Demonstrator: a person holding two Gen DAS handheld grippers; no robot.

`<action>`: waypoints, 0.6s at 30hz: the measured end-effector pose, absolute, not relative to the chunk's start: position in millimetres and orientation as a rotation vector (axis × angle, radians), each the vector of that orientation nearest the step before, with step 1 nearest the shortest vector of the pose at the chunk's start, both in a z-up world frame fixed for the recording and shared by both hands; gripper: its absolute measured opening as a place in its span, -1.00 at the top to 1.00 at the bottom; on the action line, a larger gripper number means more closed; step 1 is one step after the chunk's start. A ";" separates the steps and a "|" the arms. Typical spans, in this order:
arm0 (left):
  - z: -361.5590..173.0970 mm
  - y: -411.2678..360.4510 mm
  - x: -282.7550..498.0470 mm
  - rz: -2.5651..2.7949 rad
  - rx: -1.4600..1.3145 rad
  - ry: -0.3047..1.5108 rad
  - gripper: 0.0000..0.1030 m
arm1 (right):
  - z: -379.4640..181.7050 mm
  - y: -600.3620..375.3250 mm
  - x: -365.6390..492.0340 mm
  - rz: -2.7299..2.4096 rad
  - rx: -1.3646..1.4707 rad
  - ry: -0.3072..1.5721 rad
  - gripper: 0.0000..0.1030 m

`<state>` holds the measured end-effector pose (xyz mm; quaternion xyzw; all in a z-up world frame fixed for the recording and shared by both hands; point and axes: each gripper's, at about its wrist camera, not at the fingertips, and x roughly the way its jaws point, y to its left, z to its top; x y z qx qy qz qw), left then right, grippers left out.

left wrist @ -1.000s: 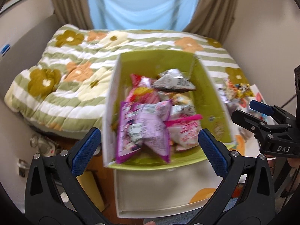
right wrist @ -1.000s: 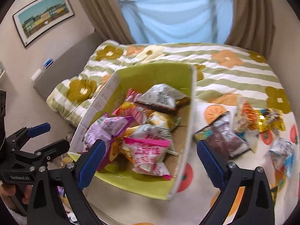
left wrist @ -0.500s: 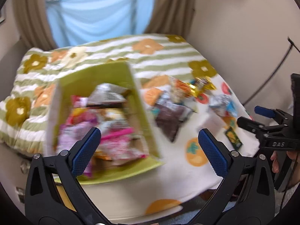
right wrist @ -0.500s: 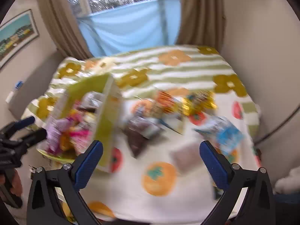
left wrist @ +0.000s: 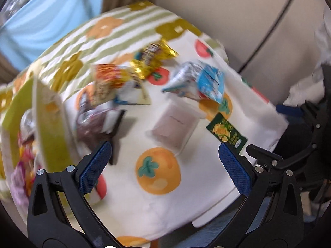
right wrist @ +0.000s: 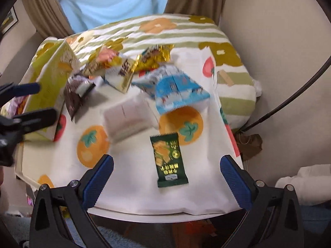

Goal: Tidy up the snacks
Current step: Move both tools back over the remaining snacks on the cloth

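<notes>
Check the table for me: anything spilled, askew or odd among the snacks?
Nothing spilled or torn. Loose packets lie scattered outside the green box: the dark green packet alone near the front edge, the blue-and-white bag and gold packet heaped crookedly behind it.

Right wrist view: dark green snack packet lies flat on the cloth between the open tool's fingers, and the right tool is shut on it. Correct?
Not quite. The right tool is open, not shut on anything: in the right wrist view its blue pads stand wide apart on either side of the dark green snack packet, with bare fruit-print cloth between pads and packet. The packet does lie flat on the cloth between the fingers.
</notes>
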<state>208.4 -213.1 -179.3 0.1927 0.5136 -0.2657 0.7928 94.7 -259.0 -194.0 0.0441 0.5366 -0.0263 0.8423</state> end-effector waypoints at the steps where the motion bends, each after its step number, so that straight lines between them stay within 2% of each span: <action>1: -187.5 -225.0 209.3 -0.576 0.454 1.102 -0.99 | -199.8 -262.8 93.6 -0.049 0.088 1.134 -0.99; 11: -252.8 -268.8 240.5 -0.630 0.678 1.137 -0.99 | -252.6 -259.3 99.3 -0.027 0.005 1.114 -0.98; 16: -278.6 -277.2 254.1 -0.697 0.723 1.173 -0.99 | -271.6 -254.6 101.1 -0.044 0.012 1.118 -0.88; 18: -287.2 -278.8 257.4 -0.715 0.738 1.184 -0.99 | -277.2 -252.9 101.3 -0.053 0.027 1.129 -0.76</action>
